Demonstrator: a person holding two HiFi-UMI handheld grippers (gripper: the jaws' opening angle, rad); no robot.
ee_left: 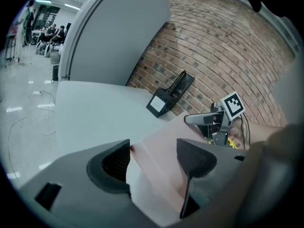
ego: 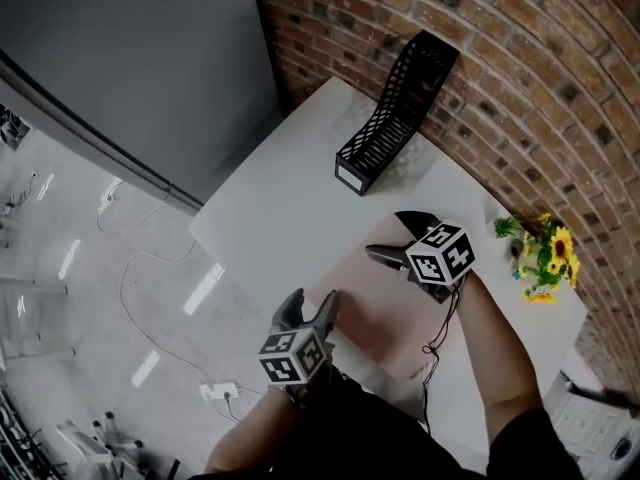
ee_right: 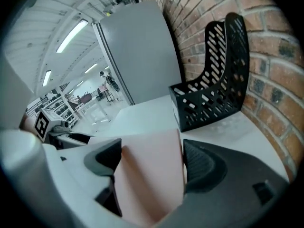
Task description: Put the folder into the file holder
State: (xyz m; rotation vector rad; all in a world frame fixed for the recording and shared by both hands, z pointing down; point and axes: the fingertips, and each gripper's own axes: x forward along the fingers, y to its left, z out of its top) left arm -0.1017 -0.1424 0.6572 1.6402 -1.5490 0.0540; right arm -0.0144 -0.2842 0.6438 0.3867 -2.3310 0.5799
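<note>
A pale pink folder lies flat on the white table close to me. The black perforated file holder stands empty by the brick wall, beyond the folder. My left gripper is at the folder's near left corner. In the left gripper view the folder runs between the wide-apart jaws of this open gripper. My right gripper is at the folder's far edge. In the right gripper view the open gripper has the folder filling the gap, with the file holder ahead.
A brick wall borders the table's far side. Yellow flowers stand at the table's right. A grey panel rises at the left. Cables and a power strip lie on the glossy floor below the table's left edge.
</note>
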